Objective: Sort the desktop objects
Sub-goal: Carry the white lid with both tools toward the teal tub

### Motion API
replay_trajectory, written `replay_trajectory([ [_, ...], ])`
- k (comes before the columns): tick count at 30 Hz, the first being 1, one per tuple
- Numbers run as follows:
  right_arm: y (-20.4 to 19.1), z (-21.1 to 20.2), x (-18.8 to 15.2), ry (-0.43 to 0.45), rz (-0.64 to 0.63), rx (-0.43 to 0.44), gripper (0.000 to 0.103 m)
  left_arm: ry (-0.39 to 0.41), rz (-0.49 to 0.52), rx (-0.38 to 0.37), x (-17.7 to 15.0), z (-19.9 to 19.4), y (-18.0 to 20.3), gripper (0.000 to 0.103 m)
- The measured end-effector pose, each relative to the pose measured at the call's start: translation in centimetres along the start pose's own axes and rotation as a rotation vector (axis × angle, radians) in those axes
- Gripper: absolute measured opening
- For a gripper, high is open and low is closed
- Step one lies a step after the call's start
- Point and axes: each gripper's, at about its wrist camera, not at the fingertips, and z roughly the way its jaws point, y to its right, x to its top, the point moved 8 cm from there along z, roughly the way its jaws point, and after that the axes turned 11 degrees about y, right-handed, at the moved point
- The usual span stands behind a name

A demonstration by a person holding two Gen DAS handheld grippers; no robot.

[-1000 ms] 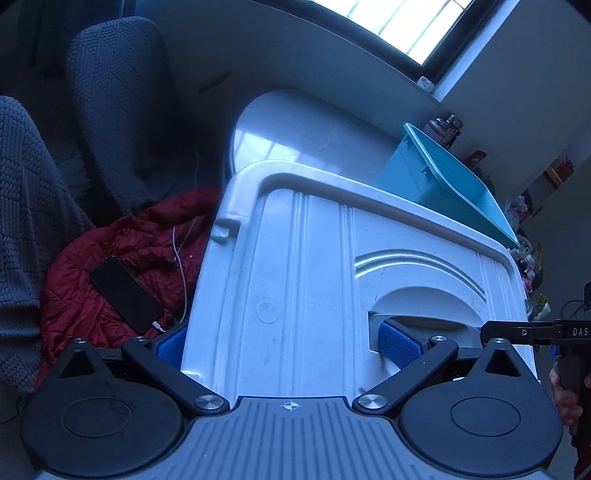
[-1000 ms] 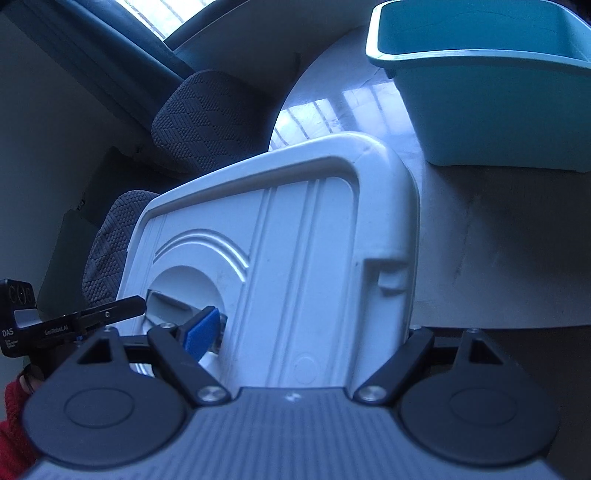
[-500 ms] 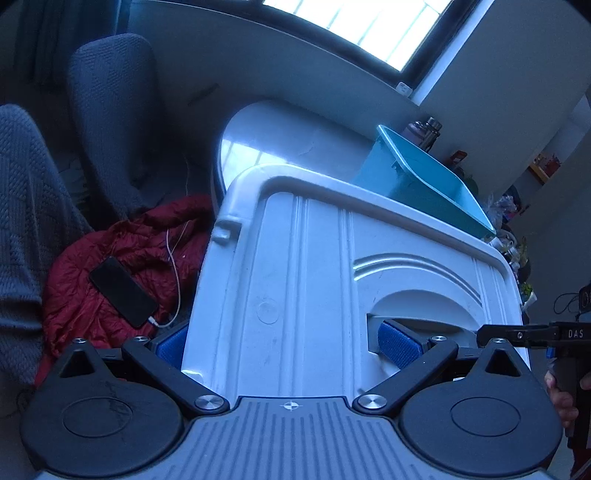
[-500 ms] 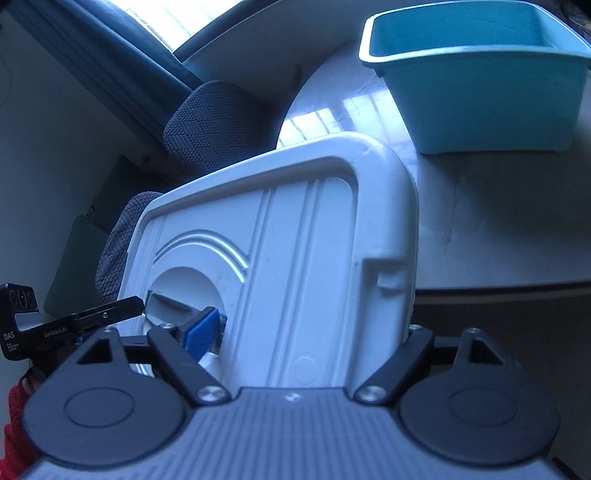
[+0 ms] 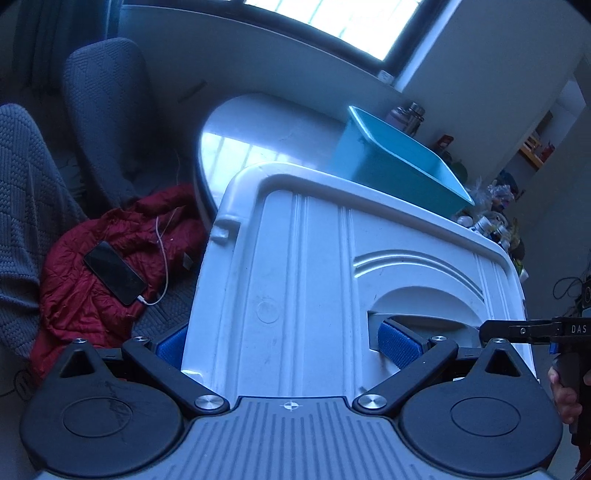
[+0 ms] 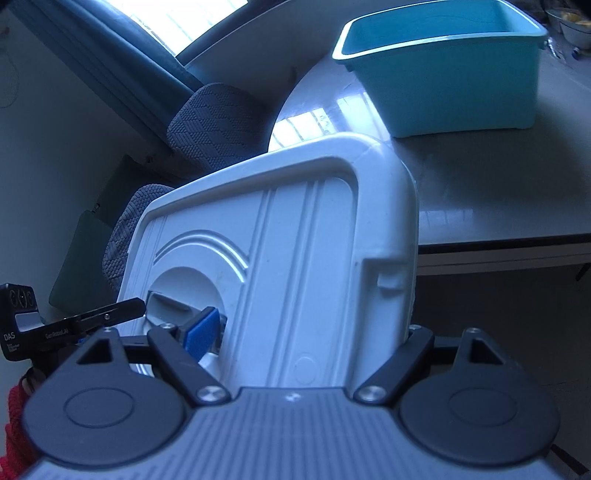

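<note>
A large white plastic lid (image 5: pixel 314 280) with a recessed handle fills both wrist views; it also shows in the right wrist view (image 6: pixel 295 266). My left gripper (image 5: pixel 284 343) is shut on its left half, one blue pad (image 5: pixel 399 349) in the handle recess, the other at the lid's outer edge. My right gripper (image 6: pixel 306 336) is shut on the other half, one blue pad (image 6: pixel 201 330) in the same recess. The lid is held tilted, off the table's near edge. A teal plastic tub (image 6: pixel 454 70) stands open on the white table (image 6: pixel 498 184); it also shows in the left wrist view (image 5: pixel 399 166).
A grey chair (image 5: pixel 103 110) stands left of the table. A red jacket (image 5: pixel 110 269) with a black phone (image 5: pixel 114 273) and a white cable lies on a seat below. Bottles and clutter (image 5: pixel 495 218) sit beyond the tub. A window (image 5: pixel 332 22) is behind.
Both grippers have drawn back and down with the lid; the table and teal tub now appear farther away and more of the table's front edge shows.
</note>
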Motion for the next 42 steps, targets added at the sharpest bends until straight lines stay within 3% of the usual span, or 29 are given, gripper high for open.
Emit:
replay_trajectory([
  [10, 6.0, -3.7, 1.5, -0.004, 0.032, 0.037, 0.084, -0.001, 0.036, 0.03, -0.5, 1.6, 7.3, 0.102],
  [26, 17.1, -9.6, 5.7, -0.021, 0.035, 0.034, 0.084, 0.006, 0.027, 0.043, -2.0, 8.5, 20.8, 0.102],
  [33, 18.6, -9.5, 7.0, -0.052, 0.031, 0.064, 0.084, 0.008, 0.013, 0.083, -2.0, 9.5, 23.2, 0.102],
  [42, 17.9, -7.8, 9.6, -0.068, 0.024, 0.109, 0.084, 0.016, 0.016, 0.132, 1.0, 10.0, 23.1, 0.102],
])
